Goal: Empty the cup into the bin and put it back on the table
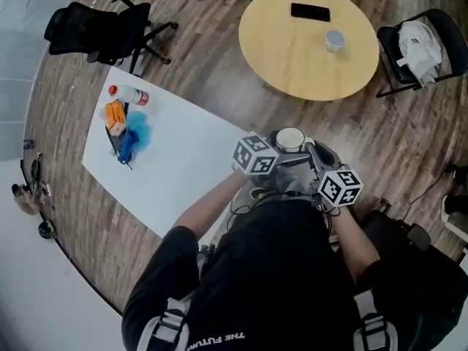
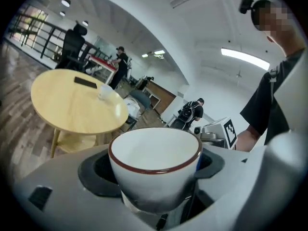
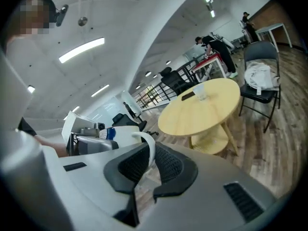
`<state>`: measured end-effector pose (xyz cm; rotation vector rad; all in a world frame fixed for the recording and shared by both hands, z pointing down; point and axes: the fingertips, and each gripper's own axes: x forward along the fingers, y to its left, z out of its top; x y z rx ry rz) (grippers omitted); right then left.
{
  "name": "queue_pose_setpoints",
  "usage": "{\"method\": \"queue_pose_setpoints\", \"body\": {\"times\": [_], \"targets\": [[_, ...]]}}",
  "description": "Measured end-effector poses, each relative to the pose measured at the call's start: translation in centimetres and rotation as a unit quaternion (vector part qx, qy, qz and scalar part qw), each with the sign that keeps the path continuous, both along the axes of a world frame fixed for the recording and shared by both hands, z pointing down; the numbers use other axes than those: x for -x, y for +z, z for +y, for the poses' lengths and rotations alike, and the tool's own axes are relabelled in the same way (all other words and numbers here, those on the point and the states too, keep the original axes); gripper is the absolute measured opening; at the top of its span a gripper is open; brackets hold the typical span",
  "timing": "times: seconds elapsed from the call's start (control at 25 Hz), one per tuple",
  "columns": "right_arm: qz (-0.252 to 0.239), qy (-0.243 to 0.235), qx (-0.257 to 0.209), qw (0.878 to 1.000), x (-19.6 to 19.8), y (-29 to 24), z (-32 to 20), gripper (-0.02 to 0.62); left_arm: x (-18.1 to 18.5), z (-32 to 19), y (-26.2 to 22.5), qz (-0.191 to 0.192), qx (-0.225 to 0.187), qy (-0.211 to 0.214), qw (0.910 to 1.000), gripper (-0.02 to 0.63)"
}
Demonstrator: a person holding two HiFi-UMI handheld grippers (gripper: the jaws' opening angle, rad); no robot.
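Note:
A white cup (image 1: pixel 290 139) with a dark red rim is held in the air in front of the person, past the corner of the white table (image 1: pixel 175 174). In the left gripper view the cup (image 2: pixel 154 162) is upright and looks empty inside. My left gripper (image 2: pixel 155 179) has its jaws wide, one dark pad on each side of the cup's body. My right gripper (image 3: pixel 150 160) is shut on the cup's handle (image 3: pixel 150 146). In the head view the left gripper (image 1: pixel 280 148) and the right gripper (image 1: pixel 310 151) meet at the cup. No bin shows in any view.
On the white table lie a bottle (image 1: pixel 130 95), an orange thing (image 1: pixel 114 114) and a blue cloth (image 1: pixel 134 133). A round wooden table (image 1: pixel 307 64) carries a black phone (image 1: pixel 310 12) and a small glass (image 1: pixel 334 40). Chairs stand at the right (image 1: pixel 424 46) and the far left (image 1: pixel 99 29).

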<state>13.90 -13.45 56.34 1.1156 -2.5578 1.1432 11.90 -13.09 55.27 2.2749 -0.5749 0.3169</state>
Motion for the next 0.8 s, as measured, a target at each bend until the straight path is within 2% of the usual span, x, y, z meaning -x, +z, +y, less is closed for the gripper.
{"method": "queue_pose_setpoints", "body": {"times": [0.24,0.56,0.68,0.8], "targets": [[0.014,0.032,0.089,0.995,-4.2,6.3,0.2,0.049,-4.3,-0.1,6.3,0.000,0.095,0.044,0.9945,0.434],[0.022,0.036,0.159,0.986,-5.1,12.3,1.1,0.049,-5.1,0.8,12.3,-0.006,0.173,0.049,0.9836,0.434],[0.014,0.040,0.179,0.983,-5.2,13.7,1.5,0.049,-5.3,1.0,13.8,-0.009,0.187,0.056,0.9807,0.434],[-0.016,0.059,0.199,0.978,-5.4,14.3,1.7,0.049,-5.5,1.0,14.3,-0.018,0.184,0.065,0.9805,0.434]]}}
